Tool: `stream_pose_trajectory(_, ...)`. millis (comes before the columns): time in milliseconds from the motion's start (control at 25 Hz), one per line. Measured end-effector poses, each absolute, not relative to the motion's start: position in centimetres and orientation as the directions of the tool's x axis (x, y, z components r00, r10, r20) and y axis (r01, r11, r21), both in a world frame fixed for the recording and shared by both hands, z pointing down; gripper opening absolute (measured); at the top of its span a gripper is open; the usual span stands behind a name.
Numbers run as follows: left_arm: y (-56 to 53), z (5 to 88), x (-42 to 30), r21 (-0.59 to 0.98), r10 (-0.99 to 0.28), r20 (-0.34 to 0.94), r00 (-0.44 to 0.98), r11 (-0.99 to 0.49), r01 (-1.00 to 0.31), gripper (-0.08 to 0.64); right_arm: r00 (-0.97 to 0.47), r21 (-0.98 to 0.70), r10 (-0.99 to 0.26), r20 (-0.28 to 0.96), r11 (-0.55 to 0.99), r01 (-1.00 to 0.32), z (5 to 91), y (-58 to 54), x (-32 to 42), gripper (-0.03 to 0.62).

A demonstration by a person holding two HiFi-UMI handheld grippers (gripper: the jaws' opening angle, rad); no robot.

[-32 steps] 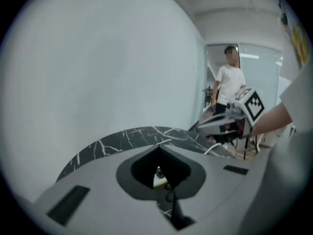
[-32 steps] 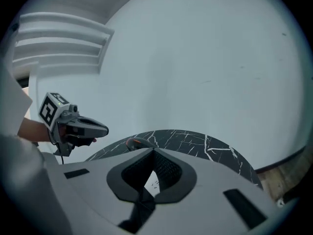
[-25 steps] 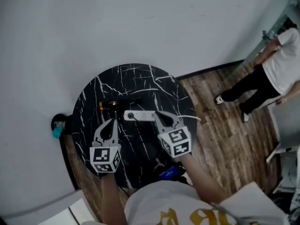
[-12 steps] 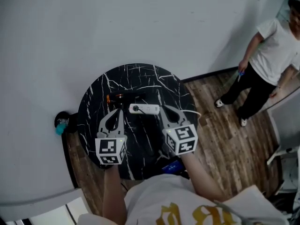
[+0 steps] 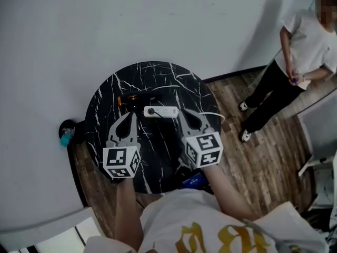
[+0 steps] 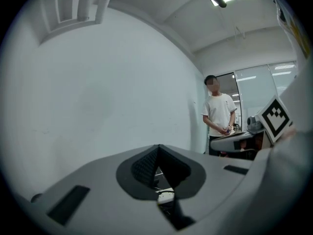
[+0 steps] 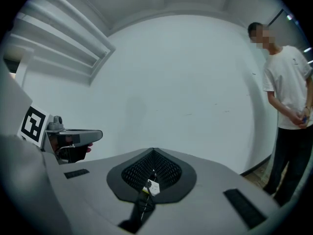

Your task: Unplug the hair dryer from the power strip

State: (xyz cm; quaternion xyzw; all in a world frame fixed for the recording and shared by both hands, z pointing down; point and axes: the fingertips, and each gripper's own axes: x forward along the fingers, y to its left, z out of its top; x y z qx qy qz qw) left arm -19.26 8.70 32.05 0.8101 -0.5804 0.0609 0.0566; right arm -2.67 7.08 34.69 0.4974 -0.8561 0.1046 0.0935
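Note:
A white power strip (image 5: 162, 111) lies near the middle of the round black marble table (image 5: 152, 78), with a black plug (image 5: 151, 110) in its left end. The dark hair dryer (image 5: 131, 99), with an orange part, lies just left of it. My left gripper (image 5: 128, 118) hovers in front of the dryer, shut and holding nothing. My right gripper (image 5: 185, 114) hovers by the strip's right end, also shut and holding nothing. In the left gripper view the strip (image 6: 166, 197) shows below the shut jaws. In the right gripper view the strip (image 7: 152, 187) shows the same way.
A person in a white shirt (image 5: 308, 41) stands on the wood floor at the right, near the grey wall. A small blue and black object (image 5: 66, 136) sits on the floor left of the table. A blue item (image 5: 194, 181) lies at the table's near edge.
Both grippers have lifted a little above the table, still shut. The standing person has stepped further into view at the right.

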Motion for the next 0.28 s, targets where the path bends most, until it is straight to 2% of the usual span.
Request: stream_pose_trajectory(280, 9.03, 32.7, -19.58, 0.022, -0.929, 0.162, 0.333, -0.334, -0.942, -0.002, -0.494, -0.099, -0.827, 0.269, 0.486, -0.868, 35.26, 7.24, -3.75, -0.005)
